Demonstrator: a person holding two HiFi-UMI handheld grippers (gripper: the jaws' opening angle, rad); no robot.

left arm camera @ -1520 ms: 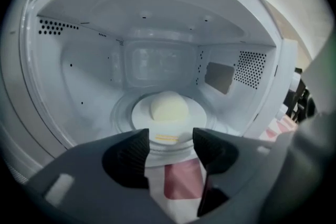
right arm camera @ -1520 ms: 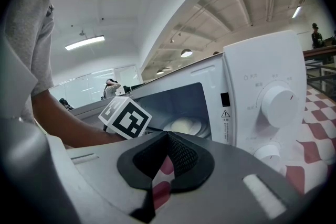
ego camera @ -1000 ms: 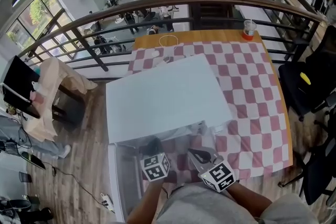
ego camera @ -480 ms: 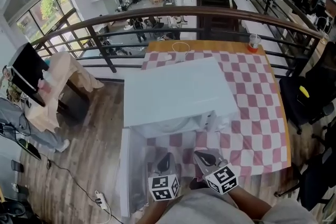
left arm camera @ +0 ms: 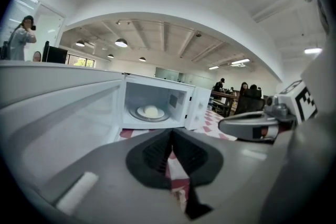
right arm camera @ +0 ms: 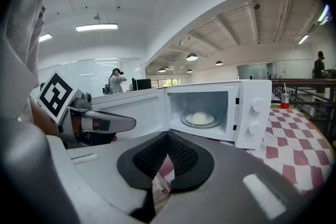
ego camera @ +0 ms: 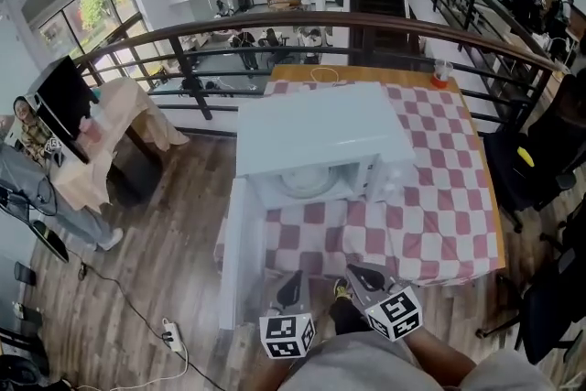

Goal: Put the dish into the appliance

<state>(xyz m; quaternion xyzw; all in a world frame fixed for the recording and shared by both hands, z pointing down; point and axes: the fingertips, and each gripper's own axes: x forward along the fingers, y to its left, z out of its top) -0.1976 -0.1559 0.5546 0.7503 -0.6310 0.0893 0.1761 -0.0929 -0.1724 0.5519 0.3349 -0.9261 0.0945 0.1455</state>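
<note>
White microwave point(ego camera: 320, 137) on a red-and-white checked cloth point(ego camera: 439, 206), door point(ego camera: 233, 261) swung fully open and standing out toward the person along the table's left side, cavity facing the grippers. Inside, on the round turntable, a pale round dish point(right arm camera: 200, 117), about at the middle and touching nothing but the tray beneath. Looks, then, like the placing step already done: dish in the appliance, nothing carried. Low in the head view, left gripper point(ego camera: 291, 284) and right gripper point(ego camera: 359, 275) side by side, close to the person's body and well apart from the microwave, both aimed toward the open cavity. Both pairs of jaws closed pad to pad with nothing between them; only a sliver of checked cloth visible through the slit below the pads in each gripper view. Probably only the door left to deal with, supposing closure part of the job. For that: reach round to the door's free edge, nearest the left gripper, lay the closed jaws against the outer face and swing it along the hinge's arc until latched. No grip needed, just a steady push without shoving the whole oven across the cloth. As for writing: no brand name legible on the casing. Two round knobs point(right arm camera: 255, 115) on the control panel, markings too small to read. Small dark label at the cavity's right edge, equally unreadable. Black-and-white square markers on the gripper cubes, patterns rather than words. Clear cup point(ego camera: 442, 69) with a red base at the table's far edge, no print discernible.
</note>
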